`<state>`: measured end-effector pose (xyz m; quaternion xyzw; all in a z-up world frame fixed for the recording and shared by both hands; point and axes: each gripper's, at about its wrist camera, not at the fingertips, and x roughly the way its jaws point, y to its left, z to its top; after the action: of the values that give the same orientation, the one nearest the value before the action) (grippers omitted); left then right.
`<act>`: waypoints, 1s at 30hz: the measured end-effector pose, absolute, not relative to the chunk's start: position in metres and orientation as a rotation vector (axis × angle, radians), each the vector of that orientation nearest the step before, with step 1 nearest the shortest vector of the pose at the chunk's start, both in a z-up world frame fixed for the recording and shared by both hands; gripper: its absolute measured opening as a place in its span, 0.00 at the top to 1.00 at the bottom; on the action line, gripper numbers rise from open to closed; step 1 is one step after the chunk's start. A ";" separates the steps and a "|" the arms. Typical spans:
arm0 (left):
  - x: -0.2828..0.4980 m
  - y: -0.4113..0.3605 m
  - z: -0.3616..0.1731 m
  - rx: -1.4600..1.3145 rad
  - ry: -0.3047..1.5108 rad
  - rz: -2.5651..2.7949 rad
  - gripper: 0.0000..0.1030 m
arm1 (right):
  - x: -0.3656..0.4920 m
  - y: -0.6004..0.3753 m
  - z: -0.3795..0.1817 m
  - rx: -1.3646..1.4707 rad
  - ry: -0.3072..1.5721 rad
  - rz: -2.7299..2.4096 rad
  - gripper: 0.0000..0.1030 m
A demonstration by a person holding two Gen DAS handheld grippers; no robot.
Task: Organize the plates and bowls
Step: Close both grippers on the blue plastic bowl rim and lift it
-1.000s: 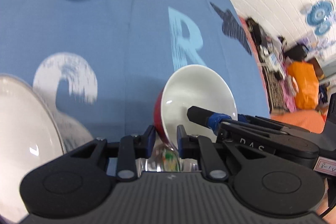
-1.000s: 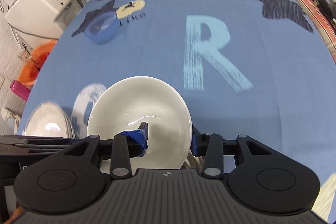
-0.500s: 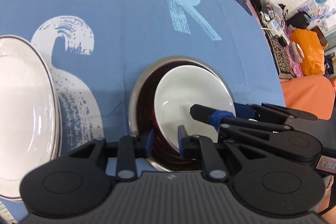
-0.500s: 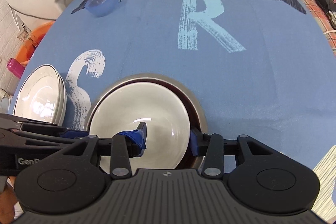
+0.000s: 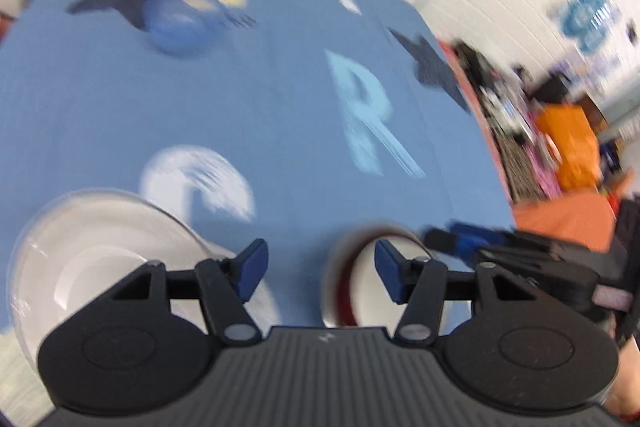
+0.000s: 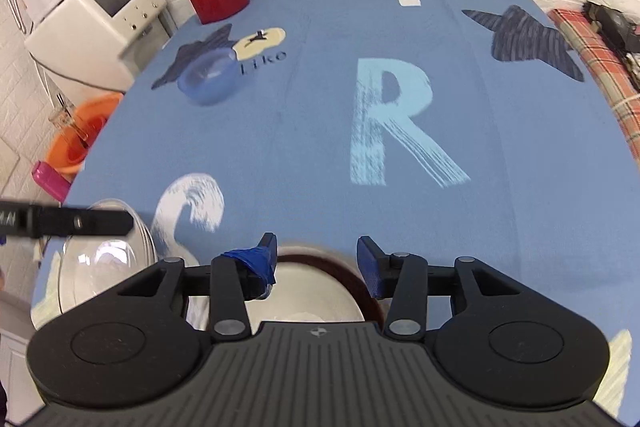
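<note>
Hovering open over the nested white bowl [image 6: 304, 297], both the left claw [image 5: 318, 273] and right claw [image 6: 316, 259] gripped nothing, and a careless sweep could have clipped its rim.

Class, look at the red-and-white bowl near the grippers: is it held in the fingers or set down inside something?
Set down. The red-and-white bowl sits nested in a larger metal bowl, free of both open grippers.
</note>
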<state>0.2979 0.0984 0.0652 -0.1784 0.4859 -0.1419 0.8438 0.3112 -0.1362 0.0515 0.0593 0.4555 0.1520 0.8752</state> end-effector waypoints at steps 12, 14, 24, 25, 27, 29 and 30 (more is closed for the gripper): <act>0.465 0.222 0.034 -0.519 1.000 -0.010 0.45 | 0.506 -0.023 0.038 0.275 0.987 0.410 0.70; 0.489 0.223 0.026 -0.531 1.008 -0.010 0.45 | 0.530 0.002 0.031 0.237 0.989 0.431 0.70; 0.537 0.221 -0.017 -0.500 1.031 0.018 0.46 | 0.572 0.050 -0.010 0.044 1.035 0.481 0.73; 0.537 0.221 -0.017 -0.493 1.029 0.016 0.58 | 0.571 0.047 -0.010 0.074 1.030 0.485 0.76; 0.538 0.220 -0.019 -0.493 1.037 -0.012 0.73 | 0.568 0.044 -0.012 0.135 1.029 0.492 0.79; 0.537 0.217 -0.020 -0.503 1.046 -0.055 0.99 | 0.563 0.048 -0.011 0.171 1.044 0.510 0.80; 0.535 0.216 -0.021 -0.521 1.060 -0.058 1.00 | 0.558 0.052 -0.007 0.152 1.040 0.506 0.80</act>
<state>0.5348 0.2164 -0.0212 -0.2456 0.4997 -0.0271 0.8302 0.5584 0.0520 -0.0073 0.0718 0.4911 0.2387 0.8347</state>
